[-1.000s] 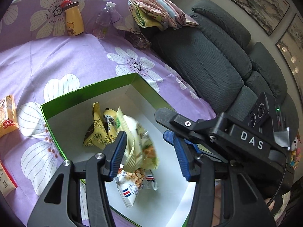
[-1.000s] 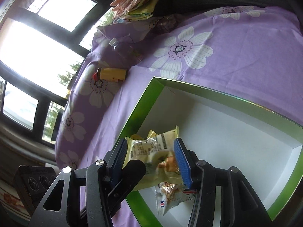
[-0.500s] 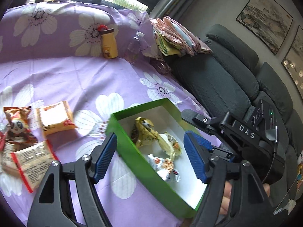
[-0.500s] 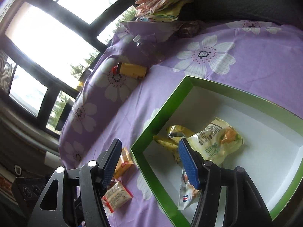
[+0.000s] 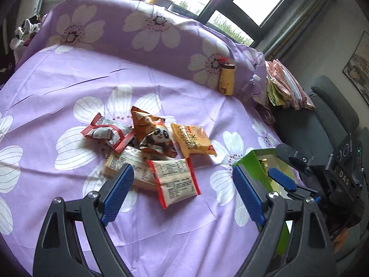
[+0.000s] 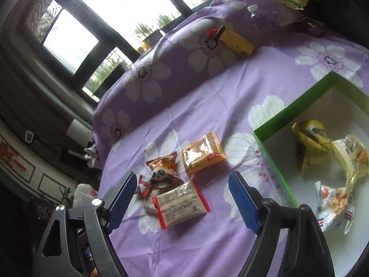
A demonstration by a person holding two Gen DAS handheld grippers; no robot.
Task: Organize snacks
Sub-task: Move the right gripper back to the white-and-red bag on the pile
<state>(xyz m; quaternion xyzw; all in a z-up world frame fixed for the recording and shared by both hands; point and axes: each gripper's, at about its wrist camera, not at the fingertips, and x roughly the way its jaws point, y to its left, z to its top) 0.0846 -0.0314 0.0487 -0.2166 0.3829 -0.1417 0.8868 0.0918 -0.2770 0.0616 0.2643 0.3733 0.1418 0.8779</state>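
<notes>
While its blue-padded jaws have just been opening, the left gripper [image 5: 182, 191] hangs released over the purple flowered sheet [image 5: 69, 87] with nothing pressed between the pads; a red-edged clear snack packet [image 5: 176, 181] lies on the sheet in the gap below them. Likewise the right gripper [image 6: 182, 203] has just been spreading its jaws and stands wide and empty, the same red-edged packet [image 6: 181, 204] lying on the sheet beneath it.

Just beyond that packet sits the loose pile of snacks: a panda-printed orange bag [image 5: 156, 138] leaning on a beige packet [image 5: 124, 161], a red-and-silver wrapper [image 5: 106, 132] to the left, and an orange-yellow packet [image 5: 192, 139] to the right, touching the panda bag. From the right wrist the panda bag [image 6: 165, 169] and the orange-yellow packet [image 6: 201, 153] lie between the fingers and the far cushion.

To the right of the pile stands the green box [image 6: 286, 115], apart from the loose snacks. Inside it on the white floor lie a crumpled yellow packet [image 6: 309, 147], a pale yellow bag [image 6: 352, 159] and a white peanut packet [image 6: 334, 205]. In the left wrist view the right gripper [image 5: 282, 181] shows beside the box's green wall [image 5: 251, 164].

Against the raised cushion farther back a yellow bottle [image 5: 227, 79] stands beside a clear water bottle [image 5: 250, 87], and folded cloths [image 5: 286, 87] are stacked on a grey sofa [image 5: 332, 115].
</notes>
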